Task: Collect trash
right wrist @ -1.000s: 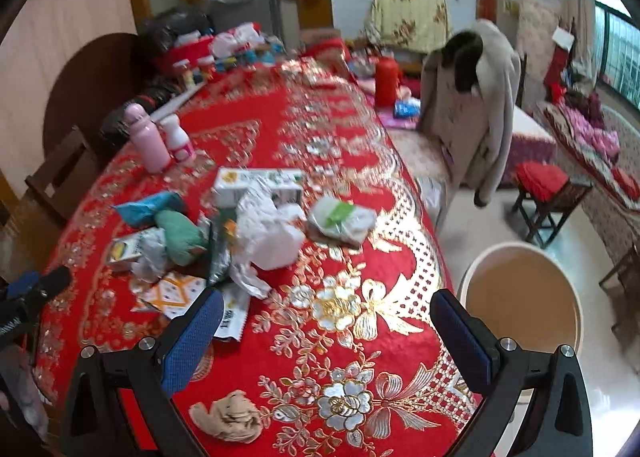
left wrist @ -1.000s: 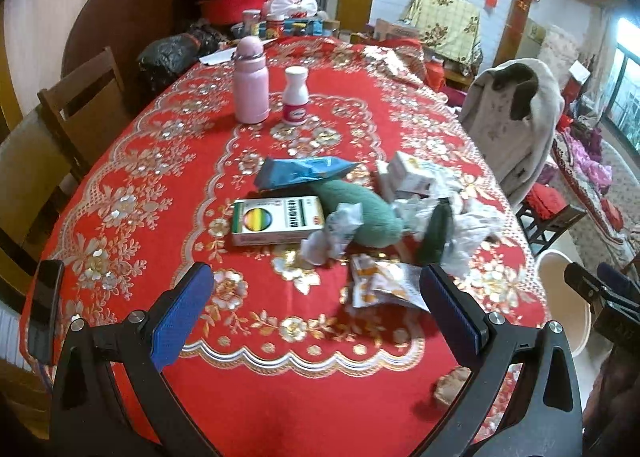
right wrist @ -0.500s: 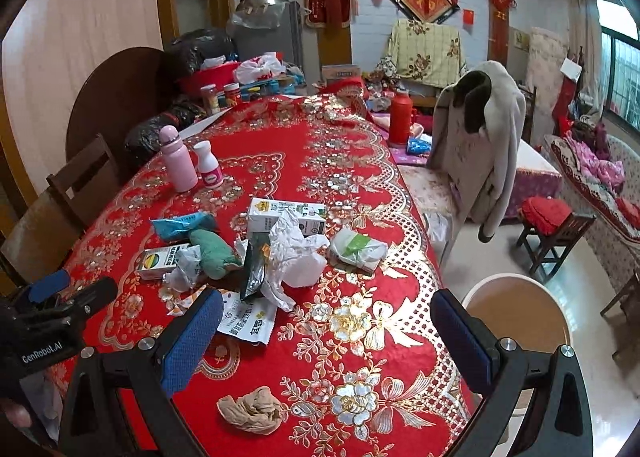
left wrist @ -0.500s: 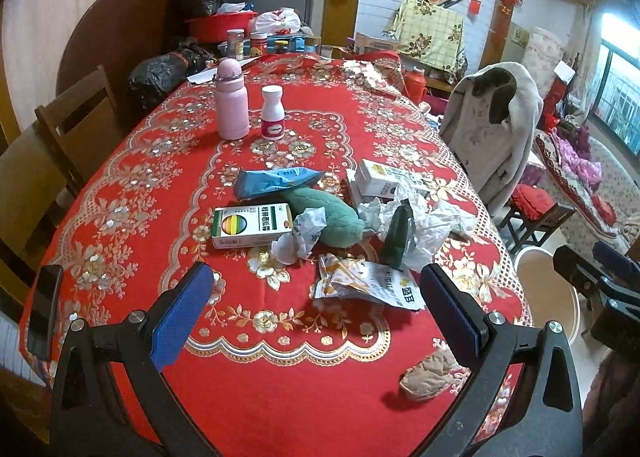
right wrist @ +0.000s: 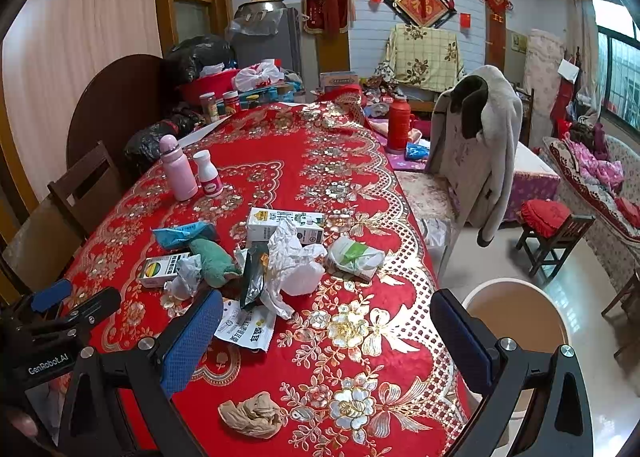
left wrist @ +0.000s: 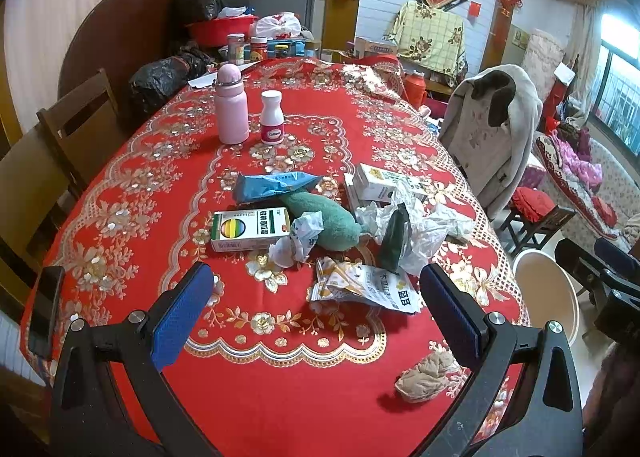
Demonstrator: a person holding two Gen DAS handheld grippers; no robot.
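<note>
We see a table under a red floral cloth (left wrist: pixel 160 185); on it lie a striped box (left wrist: pixel 250 228), crumpled white paper (right wrist: pixel 294 261), a printed wrapper (left wrist: pixel 366 289), a tan wad (right wrist: pixel 252 415), and an upright pink bottle (left wrist: pixel 231 105).

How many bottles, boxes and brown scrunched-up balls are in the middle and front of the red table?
Bottles: 2 (pink bottle, white bottle)
Boxes: 2 (striped box, white carton)
Scrunched balls: 1 (brown wad)
Total: 5
</note>
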